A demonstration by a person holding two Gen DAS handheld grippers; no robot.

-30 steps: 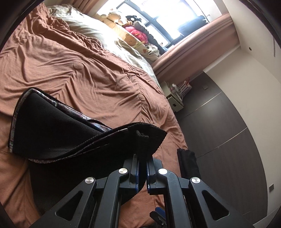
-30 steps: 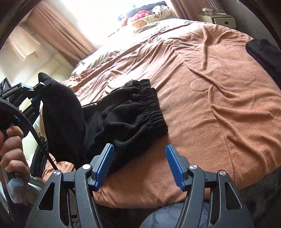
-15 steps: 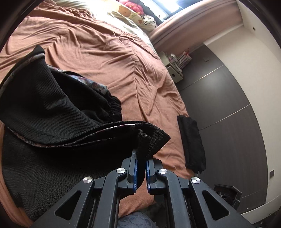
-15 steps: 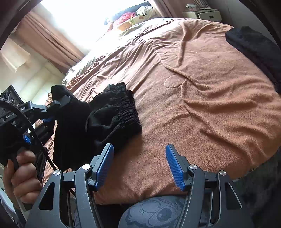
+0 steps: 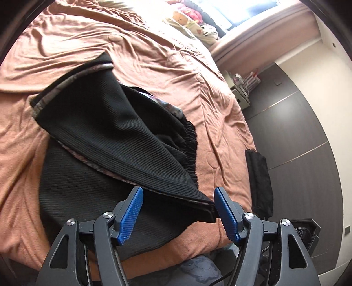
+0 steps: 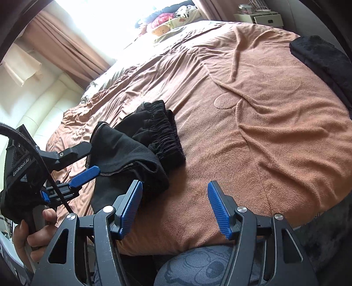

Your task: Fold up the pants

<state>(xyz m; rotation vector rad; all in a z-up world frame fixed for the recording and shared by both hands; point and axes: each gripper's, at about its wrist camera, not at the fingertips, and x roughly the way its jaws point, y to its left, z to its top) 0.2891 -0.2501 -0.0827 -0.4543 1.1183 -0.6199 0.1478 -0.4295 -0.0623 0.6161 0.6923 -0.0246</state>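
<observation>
Black ribbed pants (image 5: 114,140) lie on the brown bed cover near the bed's front edge, with a leg folded over toward the gathered waistband (image 5: 190,143). My left gripper (image 5: 178,211) is open, its blue pads on either side of the folded leg's hem corner (image 5: 206,210). In the right wrist view the pants (image 6: 140,154) lie left of centre, and the left gripper (image 6: 88,160) stands open at their edge. My right gripper (image 6: 175,205) is open and empty over bare cover, right of the pants.
The brown bed cover (image 6: 253,110) fills both views. A second dark folded garment (image 5: 259,176) lies at the bed's right edge, also in the right wrist view (image 6: 319,57). Pillows and plush toys (image 5: 189,19) are at the head. Dark wardrobe doors (image 5: 297,132) stand beyond the bed.
My left gripper carried the pant leg over onto the waistband, lowered it and opened, letting the hem go. My right gripper stayed open and moved little.
</observation>
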